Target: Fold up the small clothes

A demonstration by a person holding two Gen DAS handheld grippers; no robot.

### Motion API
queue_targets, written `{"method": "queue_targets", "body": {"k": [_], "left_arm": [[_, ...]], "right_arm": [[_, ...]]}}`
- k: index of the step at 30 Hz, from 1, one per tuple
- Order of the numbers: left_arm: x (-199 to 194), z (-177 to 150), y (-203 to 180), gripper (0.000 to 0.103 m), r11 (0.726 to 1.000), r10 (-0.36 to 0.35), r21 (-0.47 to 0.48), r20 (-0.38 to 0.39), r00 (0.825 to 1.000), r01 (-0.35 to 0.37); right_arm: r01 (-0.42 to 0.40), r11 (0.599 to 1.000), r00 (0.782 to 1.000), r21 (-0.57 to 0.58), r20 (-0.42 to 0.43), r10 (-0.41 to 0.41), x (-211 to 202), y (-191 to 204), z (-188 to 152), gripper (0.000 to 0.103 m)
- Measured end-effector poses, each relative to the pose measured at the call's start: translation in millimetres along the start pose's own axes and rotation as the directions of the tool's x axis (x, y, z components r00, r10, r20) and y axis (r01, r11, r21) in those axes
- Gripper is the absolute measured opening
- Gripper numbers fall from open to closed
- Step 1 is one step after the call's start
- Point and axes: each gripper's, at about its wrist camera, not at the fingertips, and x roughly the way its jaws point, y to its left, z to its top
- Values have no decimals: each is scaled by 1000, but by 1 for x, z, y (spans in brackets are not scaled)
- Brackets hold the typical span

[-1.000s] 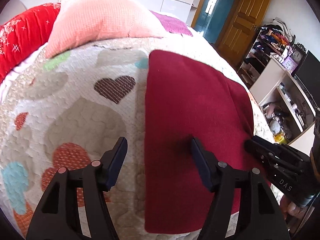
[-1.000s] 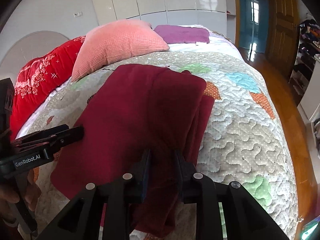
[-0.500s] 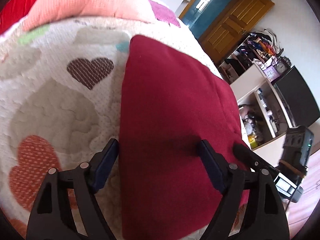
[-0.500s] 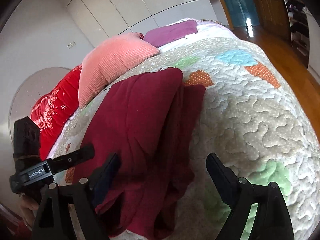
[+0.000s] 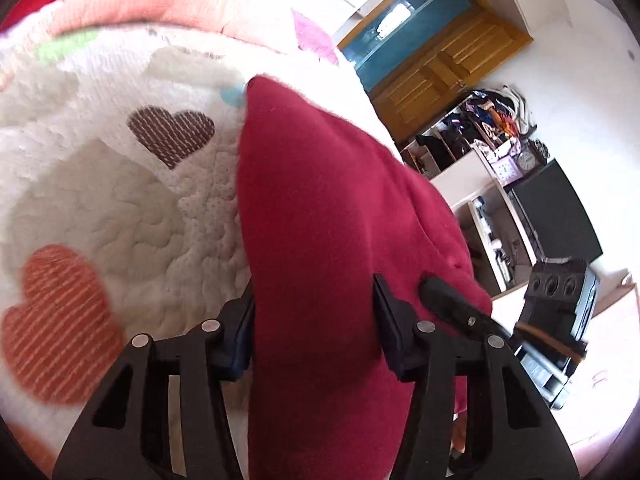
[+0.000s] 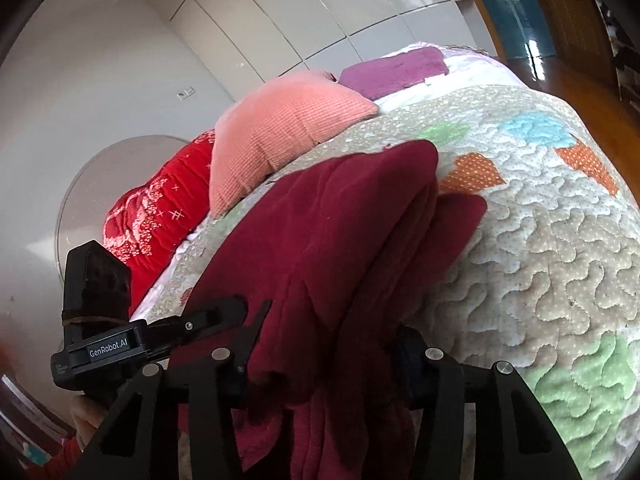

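Note:
A dark red folded garment (image 5: 320,216) lies on the quilted bedspread (image 5: 100,208); it also shows in the right wrist view (image 6: 328,248), bunched in thick layers. My left gripper (image 5: 312,332) is open, its jaws straddling the garment's near left edge. My right gripper (image 6: 324,360) is open, its jaws either side of the near right layers, their tips hidden by cloth. The right gripper's finger (image 5: 452,304) shows in the left wrist view, and the left gripper (image 6: 160,336) shows in the right wrist view.
A pink pillow (image 6: 280,128), a red cushion (image 6: 156,216) and a purple pillow (image 6: 396,68) lie at the head of the bed. Shelves (image 5: 480,168), a black screen (image 5: 556,216) and a wooden door (image 5: 452,72) stand beyond the bed's right side.
The right gripper opened from its closed grip on the cloth. Both grippers dropped lower and pushed forward, so the garment's near end now sits between each pair of jaws.

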Motion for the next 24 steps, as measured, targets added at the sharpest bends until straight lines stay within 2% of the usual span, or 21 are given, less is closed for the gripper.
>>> {"method": "queue_targets", "body": {"k": [5,9,10,11,12,14,16,19,21,22,24], "left_arm": [[-59,-28,-4,51,997,74,25,5,997,-74],[-92,-70,10,51,988,152,-4,-9,988,-152],[-93,-80,16,51,985,172,-13,-20,985,-172],[-91,-92,24,51,980,200,-13,-35,979,-201],[-89,-99,29,51,976,216,-15,-43,975,-217],[-90,-110,34,53,975,219,-29,-38,975,-220],[-96,-112,31,53,972,232,-24,-24,973,-232],[-108,-110,22,53,957,291,13,18,957,-291],[-117,-108,13,53,941,332,49,75,940,-336],[-123,-107,8,53,934,346,60,104,933,-353],[-123,-105,5,53,930,352,63,122,928,-361]], "right_arm": [[-83,996,996,-28,-16,83,-17,43,-23,49],[-138,990,987,-23,-83,136,-15,66,-59,49],[-139,990,985,-22,-104,136,-12,69,-67,52],[-126,992,983,-21,-138,122,-5,71,-77,61],[-96,995,982,-24,-168,91,1,71,-85,65],[-42,998,976,-40,-216,32,4,70,-94,67],[-33,999,978,-38,-206,24,-6,71,-92,67],[3,996,991,-90,-129,-15,-35,83,-81,67],[32,986,996,-162,-76,-45,-54,97,-74,61],[47,979,996,-200,-61,-60,-58,104,-72,51],[69,961,996,-269,-35,-81,-60,123,-68,43]]}}
